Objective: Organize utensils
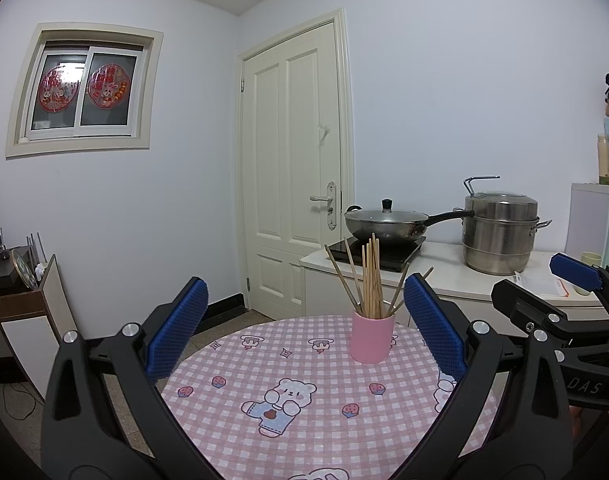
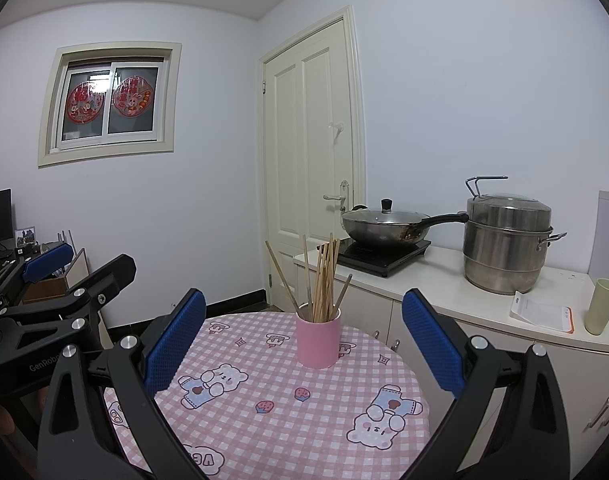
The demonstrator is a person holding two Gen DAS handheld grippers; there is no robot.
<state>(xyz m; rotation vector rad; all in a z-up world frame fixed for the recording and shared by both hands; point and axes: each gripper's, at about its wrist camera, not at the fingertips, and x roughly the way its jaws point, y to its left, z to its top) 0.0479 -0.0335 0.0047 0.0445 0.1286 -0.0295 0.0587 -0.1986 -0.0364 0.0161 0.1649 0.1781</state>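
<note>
A pink cup point(image 1: 372, 338) stands upright on the round table with a pink checked cloth point(image 1: 304, 420). It holds several wooden chopsticks point(image 1: 370, 280), fanned out. In the right wrist view the cup point(image 2: 318, 340) and chopsticks point(image 2: 322, 280) stand at the table's far side. My left gripper point(image 1: 304, 328) is open and empty, held above the table's near side. My right gripper point(image 2: 304, 340) is open and empty too, short of the cup. Each gripper shows at the other view's edge: the right one point(image 1: 576, 280), the left one point(image 2: 52, 264).
A white counter point(image 2: 444, 292) behind the table carries a lidded wok point(image 2: 384, 228) on an induction hob, a steel steamer pot point(image 2: 504, 244), a green cup point(image 2: 602, 306) and a paper packet point(image 2: 542, 312). A closed door point(image 2: 312, 152) is behind. A low cabinet point(image 1: 28, 312) stands left.
</note>
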